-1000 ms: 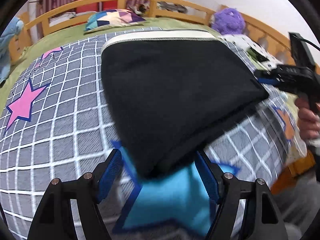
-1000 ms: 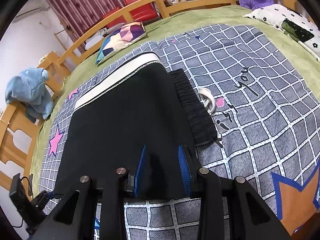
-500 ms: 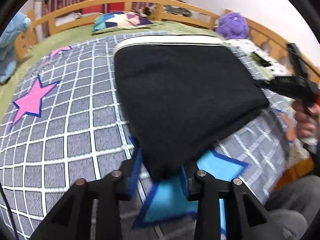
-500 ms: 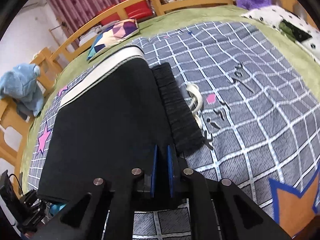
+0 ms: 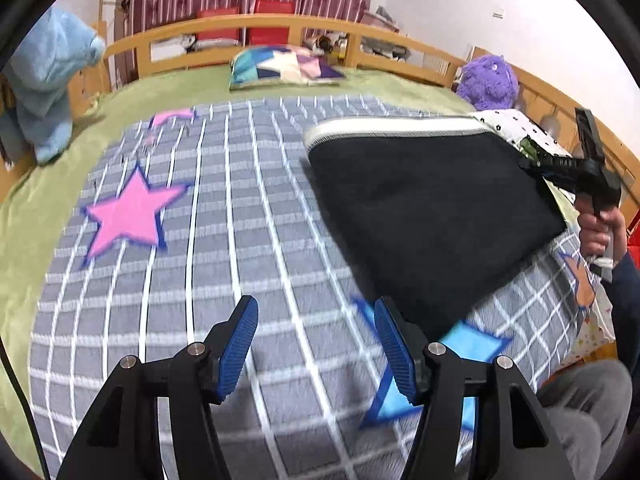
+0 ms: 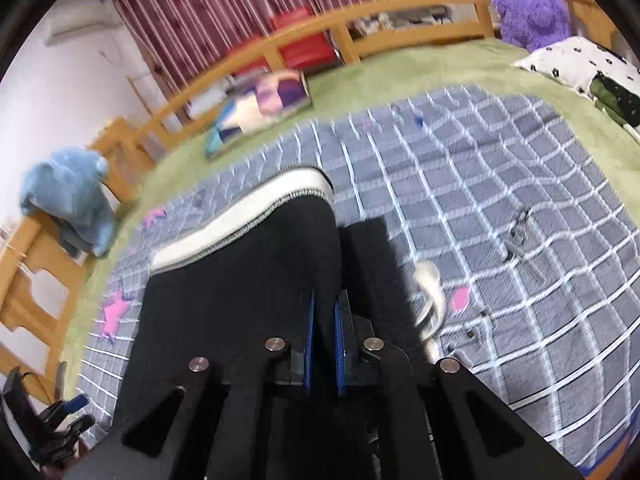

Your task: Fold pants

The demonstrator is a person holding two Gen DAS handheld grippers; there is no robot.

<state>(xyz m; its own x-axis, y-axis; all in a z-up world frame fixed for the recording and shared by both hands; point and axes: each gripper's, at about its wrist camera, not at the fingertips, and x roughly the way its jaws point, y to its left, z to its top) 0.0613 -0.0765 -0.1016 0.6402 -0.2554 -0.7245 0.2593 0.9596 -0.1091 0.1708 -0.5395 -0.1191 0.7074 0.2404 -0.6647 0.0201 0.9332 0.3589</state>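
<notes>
The black pants (image 5: 424, 208) with a white side stripe (image 5: 392, 126) lie folded on the grey checked blanket (image 5: 224, 240). My left gripper (image 5: 316, 344) is open and empty, to the left of the pants' near corner, over the blanket. In the right wrist view my right gripper (image 6: 323, 320) is shut on the near edge of the black pants (image 6: 248, 288); its ribbed waistband (image 6: 372, 264) and white drawstring (image 6: 430, 300) lie just right of the fingers. The right gripper also shows in the left wrist view (image 5: 576, 172).
A patchwork pillow (image 5: 286, 66), a purple plush toy (image 5: 488, 82) and a blue plush toy (image 5: 44, 80) sit along the wooden bed rail (image 5: 280, 26). A white dotted pillow (image 6: 580, 66) lies at the right. The green sheet (image 5: 44, 184) surrounds the blanket.
My left gripper has let go of the pants' corner, opened and swung left off the pants. My right gripper stays shut on the pants' edge and has tilted up.
</notes>
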